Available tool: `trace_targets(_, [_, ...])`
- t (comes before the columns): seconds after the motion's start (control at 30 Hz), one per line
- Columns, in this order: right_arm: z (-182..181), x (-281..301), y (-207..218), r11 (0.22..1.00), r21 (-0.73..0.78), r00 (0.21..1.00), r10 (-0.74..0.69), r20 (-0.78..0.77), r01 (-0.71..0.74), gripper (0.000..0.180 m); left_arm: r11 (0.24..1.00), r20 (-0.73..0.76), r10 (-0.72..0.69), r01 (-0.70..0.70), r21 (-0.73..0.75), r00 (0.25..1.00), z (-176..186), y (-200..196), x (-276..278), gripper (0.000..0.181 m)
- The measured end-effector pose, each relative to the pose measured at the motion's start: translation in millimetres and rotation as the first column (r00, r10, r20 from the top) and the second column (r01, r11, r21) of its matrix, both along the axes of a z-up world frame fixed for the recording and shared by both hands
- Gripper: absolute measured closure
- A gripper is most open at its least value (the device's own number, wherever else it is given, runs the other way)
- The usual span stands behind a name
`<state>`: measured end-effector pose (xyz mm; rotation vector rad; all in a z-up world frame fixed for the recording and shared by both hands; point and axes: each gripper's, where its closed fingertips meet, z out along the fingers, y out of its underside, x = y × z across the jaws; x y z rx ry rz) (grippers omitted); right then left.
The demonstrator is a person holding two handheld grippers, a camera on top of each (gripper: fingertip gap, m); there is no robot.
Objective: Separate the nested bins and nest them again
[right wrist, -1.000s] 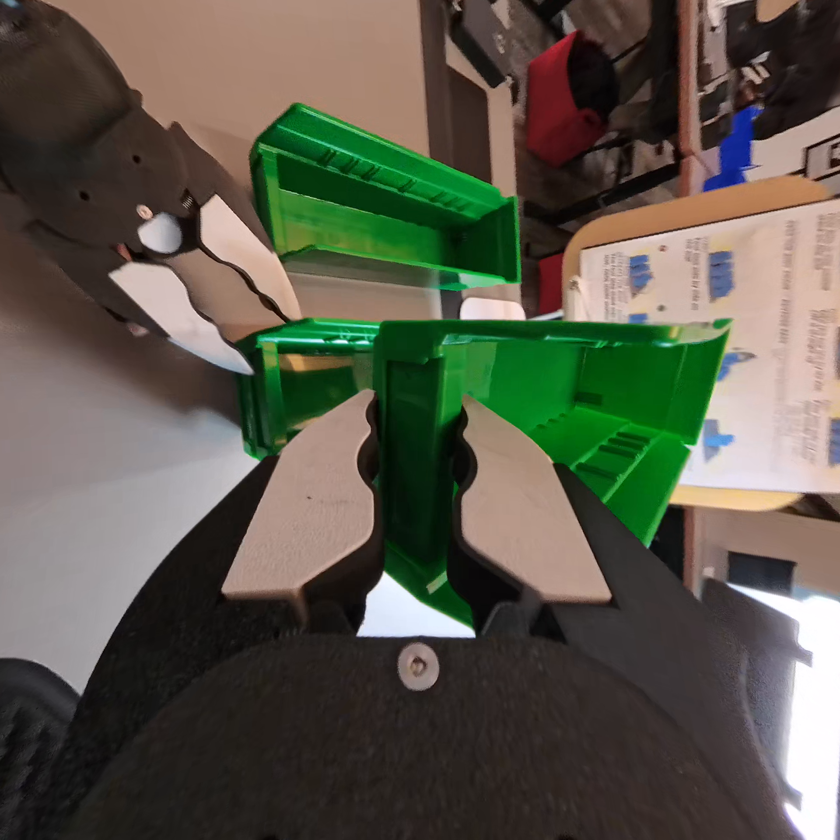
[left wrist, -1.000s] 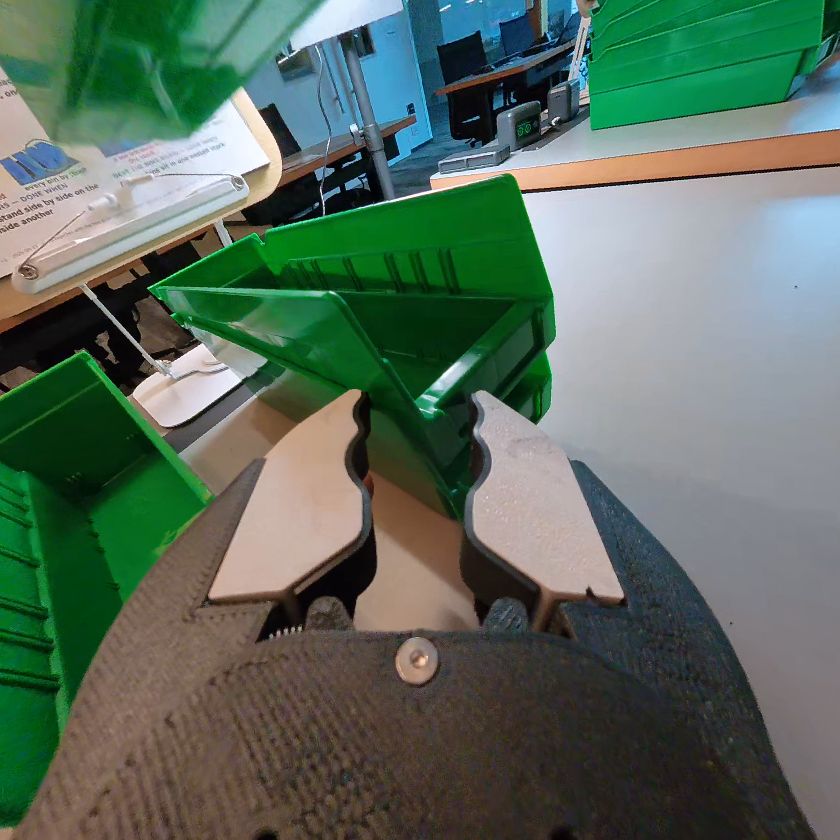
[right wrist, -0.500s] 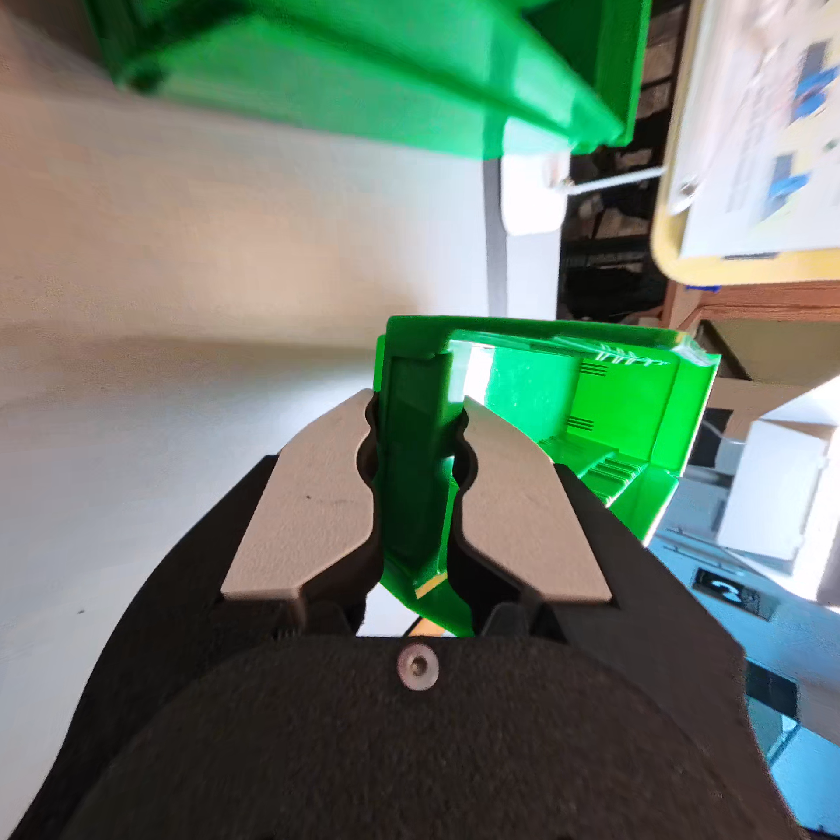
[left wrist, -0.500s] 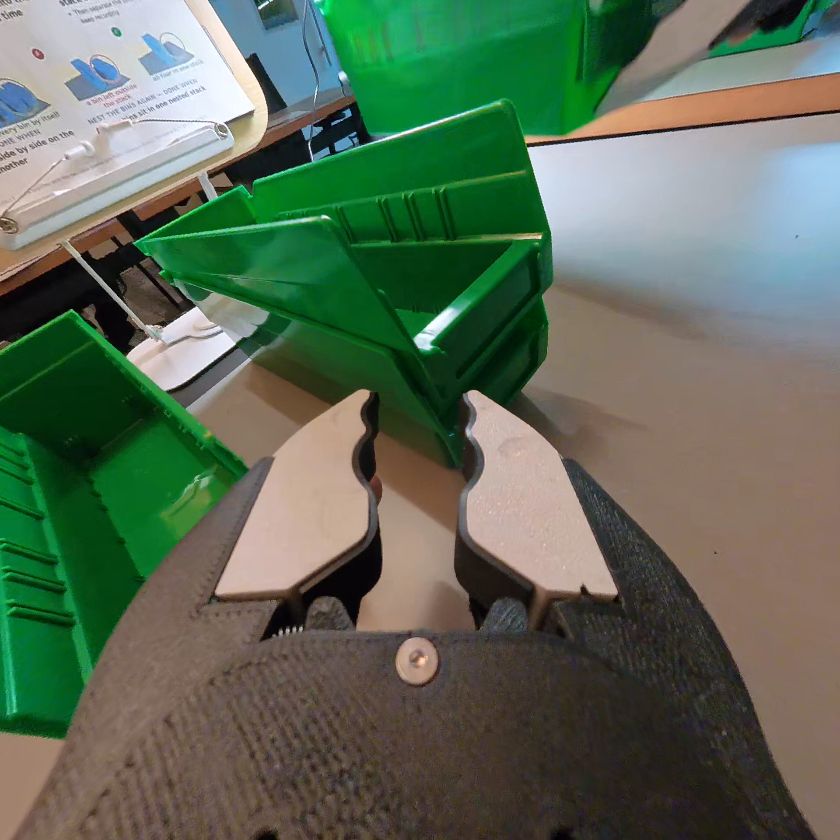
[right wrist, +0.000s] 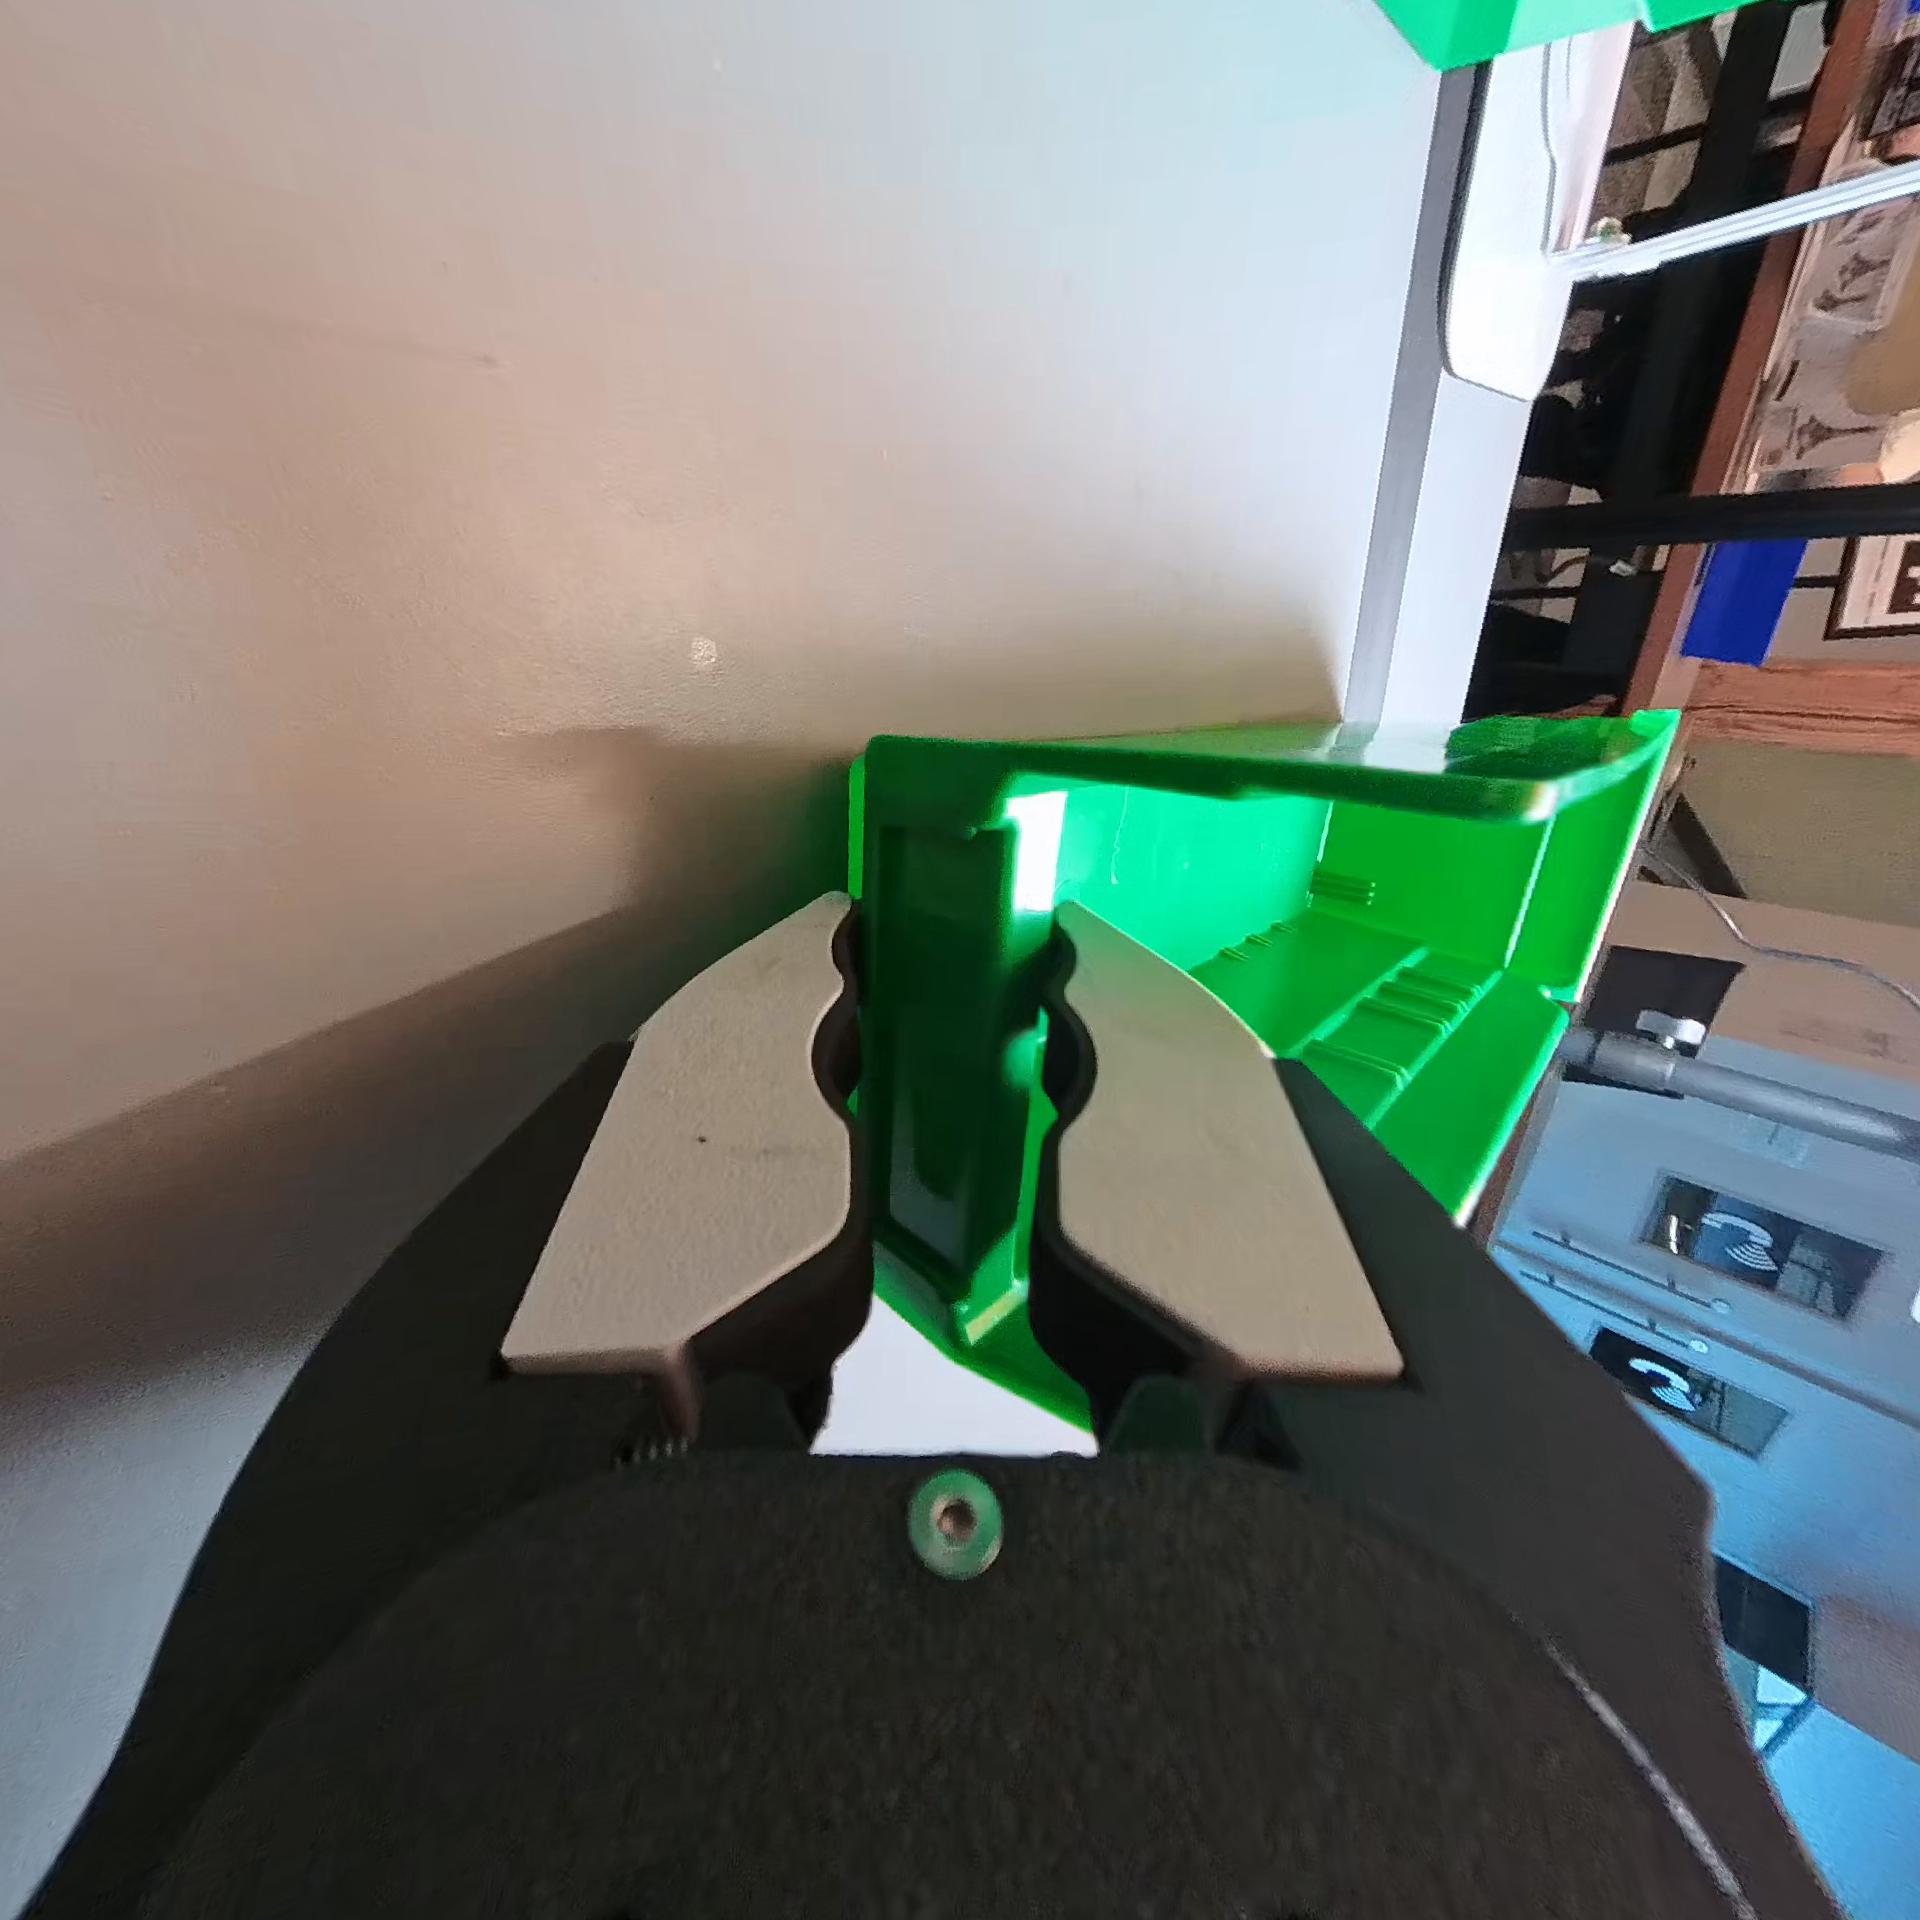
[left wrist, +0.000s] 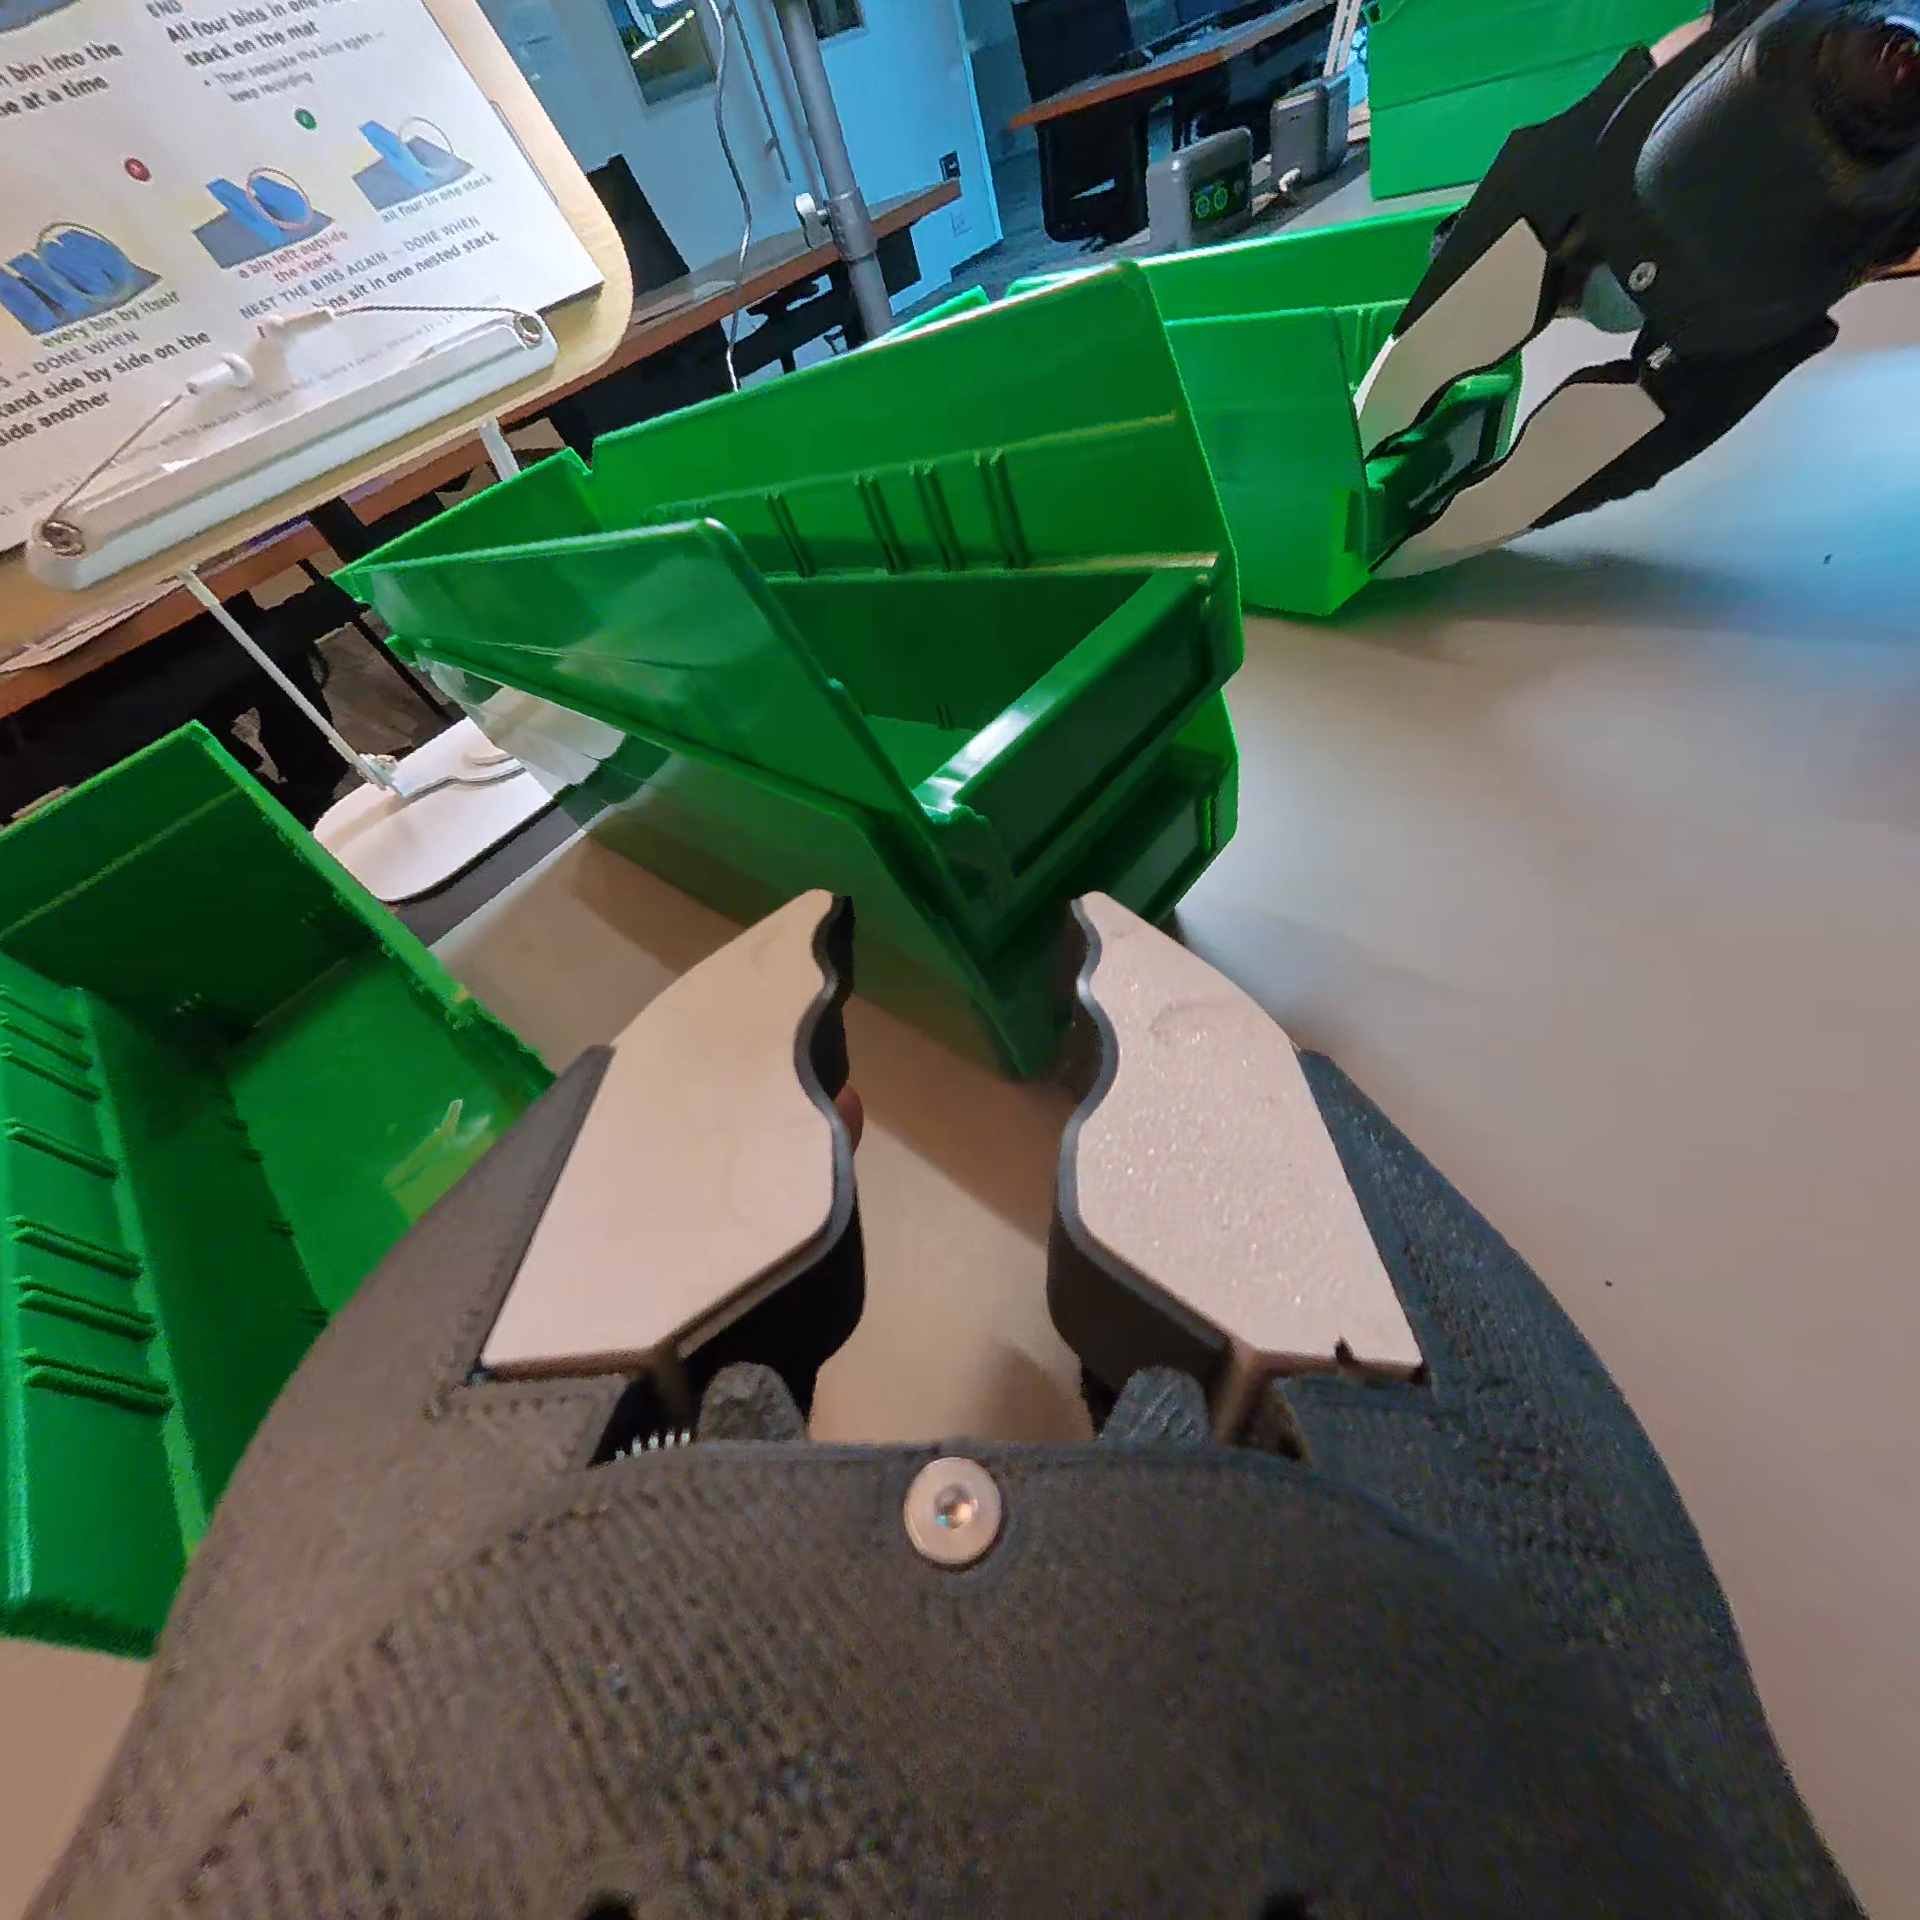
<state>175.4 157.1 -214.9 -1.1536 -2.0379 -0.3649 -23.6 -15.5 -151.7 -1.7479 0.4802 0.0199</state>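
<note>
Two nested green bins stand on the table, the upper one tilted up out of the lower one. My left gripper is open, its tips on either side of the stack's near front corner. A single green bin lies at the left. My right gripper is shut on the front lip of another green bin. In the left wrist view that bin rests on the table right of the stack, with the right gripper on it.
An instruction board on a wire stand with a white base stands behind the stack at the table's far edge. The beige table stretches to the right. More green bins sit on a farther table. The tips of one gripper are about 30 cm away from the tips of the other.
My right gripper carried its bin from above the stack to the right and set it down on the table. My left gripper stayed open by the stack's front corner.
</note>
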Motion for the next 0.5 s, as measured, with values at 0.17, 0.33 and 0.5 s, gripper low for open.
trace_targets(0.17, [27.0, -3.4, -26.1, 0.998, -0.066, 0.998, -0.018, -0.064, 0.014, 0.137, 1.0, 0.05, 0.023, -0.023, -0.005, 0.998, 7.6, -8.1, -1.0, 0.136])
trace_targets(0.33, [77.8, -23.0, -72.9, 0.987, -0.152, 0.974, 0.026, -0.226, -0.061, 0.134, 0.999, 0.101, 0.039, -0.037, -0.015, 0.994, 16.1, -20.0, 0.1, 0.132])
trace_targets(0.5, [118.5, -63.8, -131.1, 0.96, -0.195, 0.932, 0.126, -0.34, -0.201, 0.134, 0.998, 0.118, 0.059, -0.058, -0.008, 0.991, 24.5, -33.1, -1.4, 0.13])
